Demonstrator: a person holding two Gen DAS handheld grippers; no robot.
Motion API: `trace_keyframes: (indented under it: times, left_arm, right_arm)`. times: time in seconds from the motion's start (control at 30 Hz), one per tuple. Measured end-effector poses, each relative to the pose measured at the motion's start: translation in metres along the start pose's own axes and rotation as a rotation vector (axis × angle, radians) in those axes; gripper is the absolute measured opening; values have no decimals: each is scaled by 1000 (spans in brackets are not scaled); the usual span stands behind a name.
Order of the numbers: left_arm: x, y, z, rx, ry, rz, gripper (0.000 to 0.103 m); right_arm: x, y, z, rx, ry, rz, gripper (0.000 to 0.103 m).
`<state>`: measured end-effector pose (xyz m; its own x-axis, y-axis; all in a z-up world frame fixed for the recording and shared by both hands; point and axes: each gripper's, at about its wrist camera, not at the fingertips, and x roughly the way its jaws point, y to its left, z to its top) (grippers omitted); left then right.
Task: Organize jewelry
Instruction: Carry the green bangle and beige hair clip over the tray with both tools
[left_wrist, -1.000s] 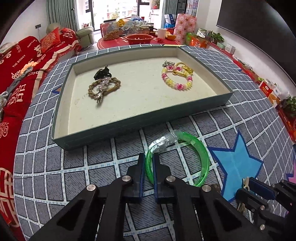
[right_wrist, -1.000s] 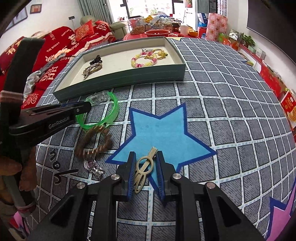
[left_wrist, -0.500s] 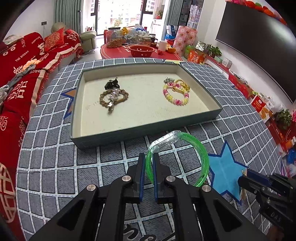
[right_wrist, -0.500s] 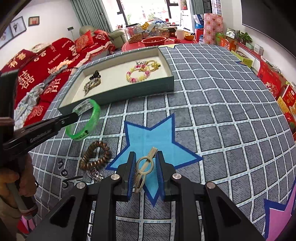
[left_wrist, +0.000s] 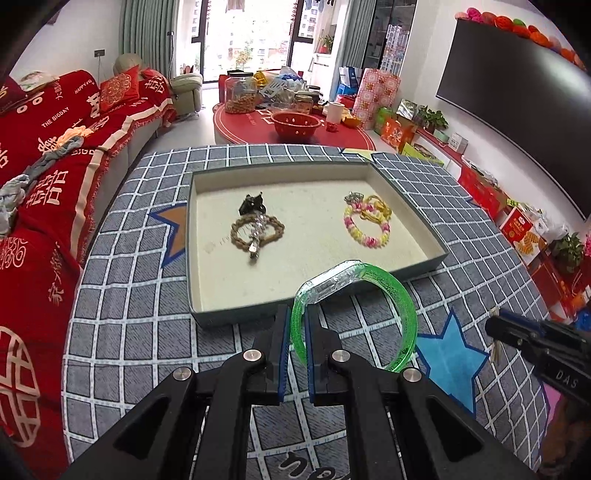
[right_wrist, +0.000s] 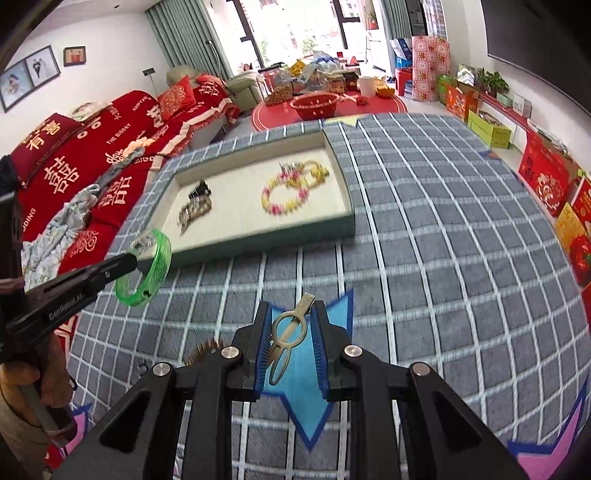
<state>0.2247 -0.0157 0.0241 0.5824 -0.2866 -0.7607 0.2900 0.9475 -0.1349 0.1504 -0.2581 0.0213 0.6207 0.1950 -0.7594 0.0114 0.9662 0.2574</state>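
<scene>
Left tongs (left_wrist: 295, 341): clamped narrow on the rim of the translucent green plastic bangle (left_wrist: 373, 295); lifted clear of the grey checked cloth (left_wrist: 140, 332) since a second ago, when the bangle lay flat on it.
Green bangle: hanging upright from the pads, clear clasp section uppermost, just short of the near wall of the shallow teal tray with cream lining (left_wrist: 314, 315).
Tray contents: ahead of the left tongs, brown beaded bracelet with silver charm (left_wrist: 256, 230) to the left, black clip behind it; pink-and-yellow bead bracelet (left_wrist: 365, 230) with gold pieces to the right; none shifted.
Right tongs (right_wrist: 290, 341): closed on the flat gold-coloured metal hair clip (right_wrist: 288, 334), raised off the blue star patch (right_wrist: 306, 402) where it rested a second ago.
Meaning for the task: both pieces picked up and carried towards the tray; likely next step, setting them inside; nothing placed yet.
Left view only: tray contents sharp, bangle grip seen close; right tongs only a dark tip at the right edge, hair clip barely a sliver.
Right view only: hair clip between the pads; left tongs (right_wrist: 131, 264) from the side with the bangle (right_wrist: 147, 267) in mid-air; a brown beaded bracelet on the cloth (right_wrist: 203, 350), left of the right tongs, half hidden; tray blurred.
</scene>
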Motion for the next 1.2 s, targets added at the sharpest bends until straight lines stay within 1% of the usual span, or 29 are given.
trace_keyframes:
  times: [0.2, 0.4, 0.53, 0.83, 1.2]
  left_arm:
    - [6, 10, 20, -8, -1, 14, 21]
    - [14, 19, 43, -18, -10, 33, 21]
    - [23, 22, 55, -19, -9, 43, 21]
    - [50, 19, 78, -22, 4, 49, 21]
    - [84, 11, 86, -4, 31, 65, 21]
  right_arm:
    - [6, 4, 37, -4, -24, 22, 23]
    - [21, 8, 74, -8, -34, 43, 23]
    - [33, 10, 89, -6, -24, 51, 23]
    - [64, 11, 117, -5, -6, 37, 23]
    - [100, 10, 130, -8, 24, 17, 23]
